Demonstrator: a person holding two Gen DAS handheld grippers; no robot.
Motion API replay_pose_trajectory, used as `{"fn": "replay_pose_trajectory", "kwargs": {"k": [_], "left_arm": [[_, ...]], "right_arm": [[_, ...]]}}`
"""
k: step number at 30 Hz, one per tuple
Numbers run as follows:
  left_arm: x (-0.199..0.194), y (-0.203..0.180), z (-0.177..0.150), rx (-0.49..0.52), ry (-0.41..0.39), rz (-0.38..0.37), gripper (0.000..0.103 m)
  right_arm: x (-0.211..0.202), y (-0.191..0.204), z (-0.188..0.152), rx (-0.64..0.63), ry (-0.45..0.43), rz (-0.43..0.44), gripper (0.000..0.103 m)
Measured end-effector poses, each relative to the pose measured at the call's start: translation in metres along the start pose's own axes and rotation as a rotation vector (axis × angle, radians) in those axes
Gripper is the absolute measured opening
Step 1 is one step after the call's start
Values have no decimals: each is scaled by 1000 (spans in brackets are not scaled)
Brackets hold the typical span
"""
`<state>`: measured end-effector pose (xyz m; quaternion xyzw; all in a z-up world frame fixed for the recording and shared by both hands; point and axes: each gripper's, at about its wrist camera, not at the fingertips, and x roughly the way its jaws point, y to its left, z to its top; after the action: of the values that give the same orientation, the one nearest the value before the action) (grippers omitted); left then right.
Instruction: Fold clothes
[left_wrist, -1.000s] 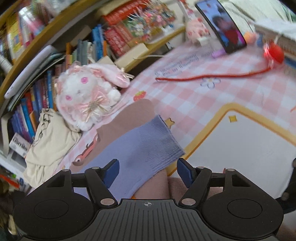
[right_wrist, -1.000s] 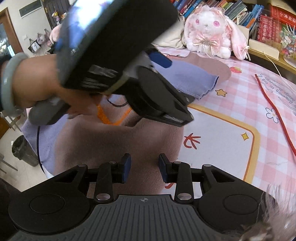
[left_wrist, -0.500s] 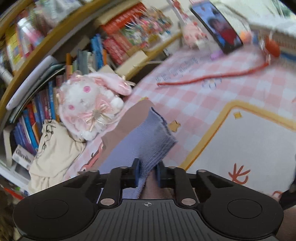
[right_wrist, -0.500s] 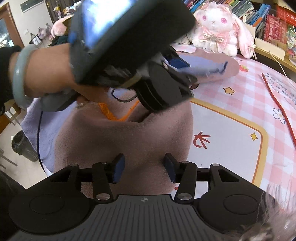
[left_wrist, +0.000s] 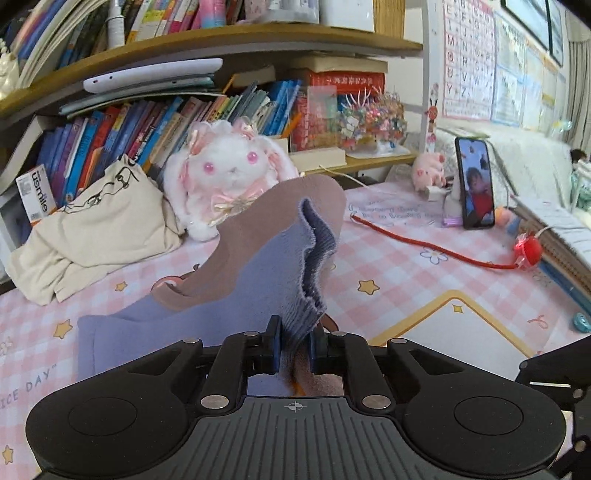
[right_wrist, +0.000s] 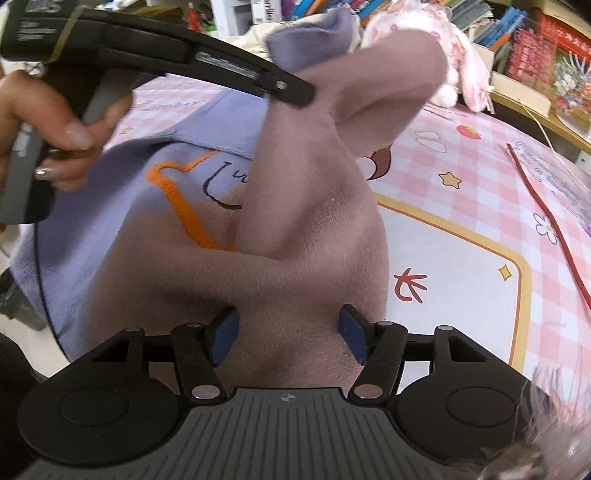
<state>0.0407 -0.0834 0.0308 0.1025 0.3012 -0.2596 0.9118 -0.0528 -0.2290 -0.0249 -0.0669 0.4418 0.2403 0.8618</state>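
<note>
A mauve and lavender sweatshirt (right_wrist: 310, 236) with orange stitching lies on the pink checked tablecloth (left_wrist: 406, 280). My left gripper (left_wrist: 293, 349) is shut on the sleeve's ribbed lavender cuff (left_wrist: 314, 266) and holds that sleeve up off the table. The right wrist view shows the raised sleeve (right_wrist: 332, 110) hanging from the left tool, which a hand (right_wrist: 66, 144) grips at the upper left. My right gripper (right_wrist: 289, 336) hovers low over the mauve body; its jaws are opening. Fabric lies between the blue pads (right_wrist: 223, 334), which do not press on it.
A white and pink plush bunny (left_wrist: 229, 177) and a cream cloth bag (left_wrist: 92, 221) sit at the back by the bookshelf (left_wrist: 221, 40). A propped phone (left_wrist: 474, 184), a red cord (left_wrist: 424, 247) and a red ball (left_wrist: 530, 251) lie on the right.
The left gripper closed on the lavender cuff, then rose and rolled, lifting the sleeve off the table. The right gripper's jaws spread wider over the mauve fabric.
</note>
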Motion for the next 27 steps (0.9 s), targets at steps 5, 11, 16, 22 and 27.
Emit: {"fn": "replay_pose_trajectory", "kwargs": {"k": [5, 11, 16, 22, 27], "left_arm": [[3, 11, -4, -8, 1, -55, 14], [28, 1, 9, -12, 34, -105, 22], [35, -8, 8, -29, 45, -100, 23], [35, -18, 4, 13, 60, -18, 69], [36, -26, -1, 26, 74, 20, 73]], "right_arm": [[5, 11, 3, 22, 3, -63, 63], [3, 14, 2, 48, 2, -79, 64], [0, 10, -4, 51, -17, -52, 65], [-2, -4, -5, 83, -37, 57, 78], [-2, -5, -5, 54, -39, 91, 81]]}}
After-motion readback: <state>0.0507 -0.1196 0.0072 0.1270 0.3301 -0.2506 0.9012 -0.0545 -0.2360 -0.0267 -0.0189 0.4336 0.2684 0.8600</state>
